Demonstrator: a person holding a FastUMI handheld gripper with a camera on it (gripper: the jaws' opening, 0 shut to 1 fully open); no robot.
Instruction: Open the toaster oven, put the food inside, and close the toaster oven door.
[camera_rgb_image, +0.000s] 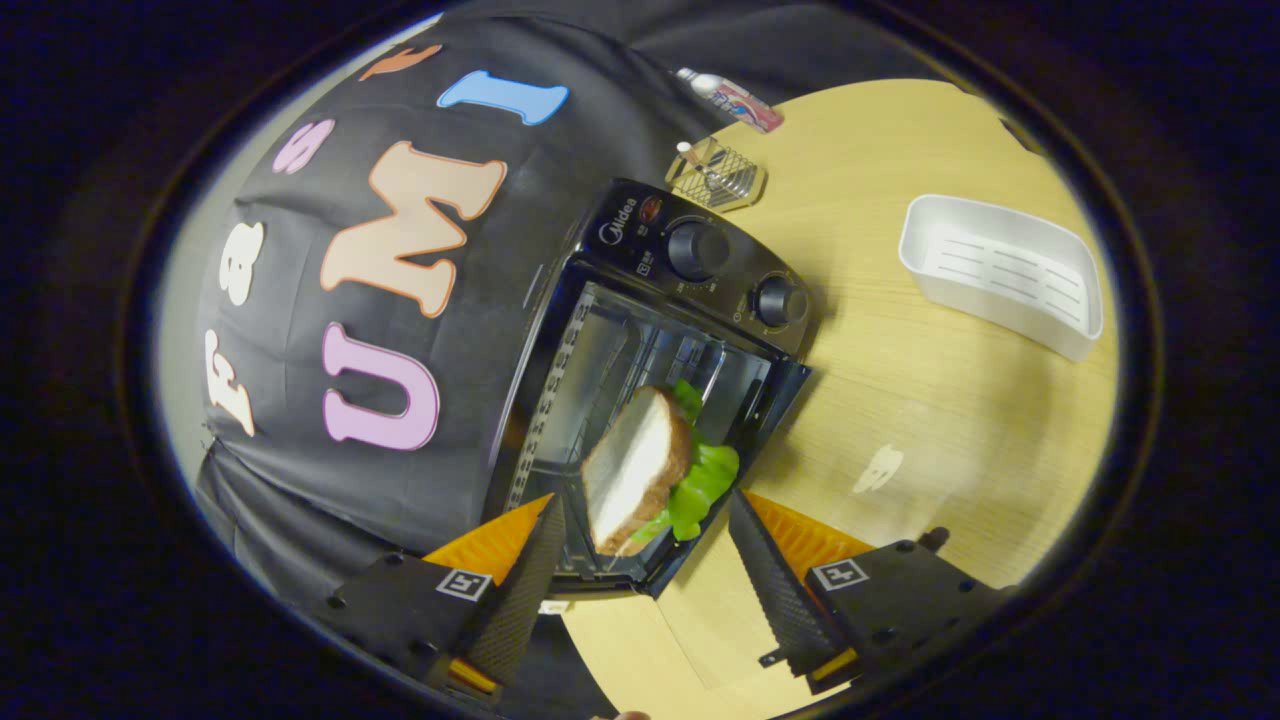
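- Gripper (640, 560): fingers spread apart, nothing pressed between them; gap open.
- Just ahead, between the fingers: sandwich (645, 465) at the toaster oven (650, 330) mouth, blocking the middle of the opening.
- Oven door (700, 530) dropped open, lying under the approach path.
- Oven cavity beyond the sandwich looks free.
- Bare table (900, 400) beside the oven; white tray (1000, 275) well apart; wire rack (715, 175) beyond the oven.

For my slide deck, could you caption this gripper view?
Hand-held gripper open, sandwich between its fingers, at the open toaster oven on the wooden table.
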